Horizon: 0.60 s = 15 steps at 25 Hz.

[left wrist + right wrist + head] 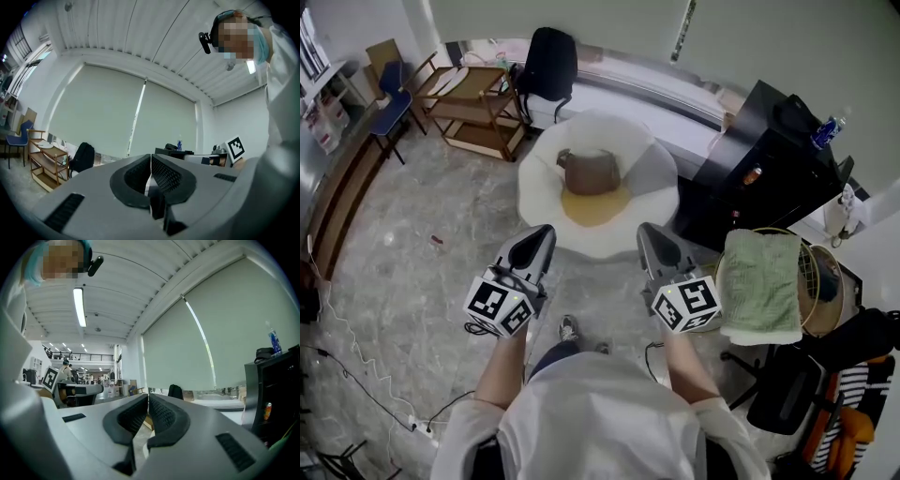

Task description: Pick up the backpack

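Observation:
A black backpack (548,61) stands upright against the low white ledge at the far side of the room. It also shows small in the left gripper view (83,157) and in the right gripper view (176,392). A brown bag (589,172) lies on a white egg-shaped cushion (647,173) on the floor between me and the backpack. My left gripper (546,231) and right gripper (645,231) are held level side by side above the cushion's near edge, well short of the backpack. Both have their jaws shut with nothing between them (150,157) (148,397).
A wooden shelf cart (473,108) and a blue chair (394,89) stand left of the backpack. At the right is a black cabinet (769,159) with a blue bottle (828,131) on it. A green towel (761,281) drapes a wire basket. Cables (356,366) run over the floor at left.

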### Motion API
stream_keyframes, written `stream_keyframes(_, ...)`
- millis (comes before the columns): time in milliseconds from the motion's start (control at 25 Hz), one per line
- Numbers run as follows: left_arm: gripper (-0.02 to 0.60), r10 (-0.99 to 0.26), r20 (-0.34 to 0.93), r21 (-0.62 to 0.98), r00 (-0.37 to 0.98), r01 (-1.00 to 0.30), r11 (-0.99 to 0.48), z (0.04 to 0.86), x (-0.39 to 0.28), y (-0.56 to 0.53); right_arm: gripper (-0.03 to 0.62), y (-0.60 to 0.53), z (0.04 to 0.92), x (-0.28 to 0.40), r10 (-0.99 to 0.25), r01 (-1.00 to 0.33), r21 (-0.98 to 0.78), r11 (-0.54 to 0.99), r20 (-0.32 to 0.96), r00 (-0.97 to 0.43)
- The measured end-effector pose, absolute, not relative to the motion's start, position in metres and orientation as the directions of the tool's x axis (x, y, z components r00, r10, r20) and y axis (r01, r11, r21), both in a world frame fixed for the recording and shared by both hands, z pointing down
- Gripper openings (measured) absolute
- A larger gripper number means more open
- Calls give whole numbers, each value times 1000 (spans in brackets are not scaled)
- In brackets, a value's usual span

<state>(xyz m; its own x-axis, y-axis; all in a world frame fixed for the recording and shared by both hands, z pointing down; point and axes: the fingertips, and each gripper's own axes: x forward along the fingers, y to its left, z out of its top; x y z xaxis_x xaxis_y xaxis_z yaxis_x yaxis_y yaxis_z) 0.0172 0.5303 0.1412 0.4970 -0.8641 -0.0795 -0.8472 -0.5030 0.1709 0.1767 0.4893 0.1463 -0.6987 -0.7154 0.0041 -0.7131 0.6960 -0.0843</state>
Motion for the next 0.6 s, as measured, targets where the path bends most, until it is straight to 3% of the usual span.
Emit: stream_keyframes(600,35,-804,-74,104,590,-797,-594,145,-20,461,29,433,147,134,-774,-768,-99,633,-47,-632)
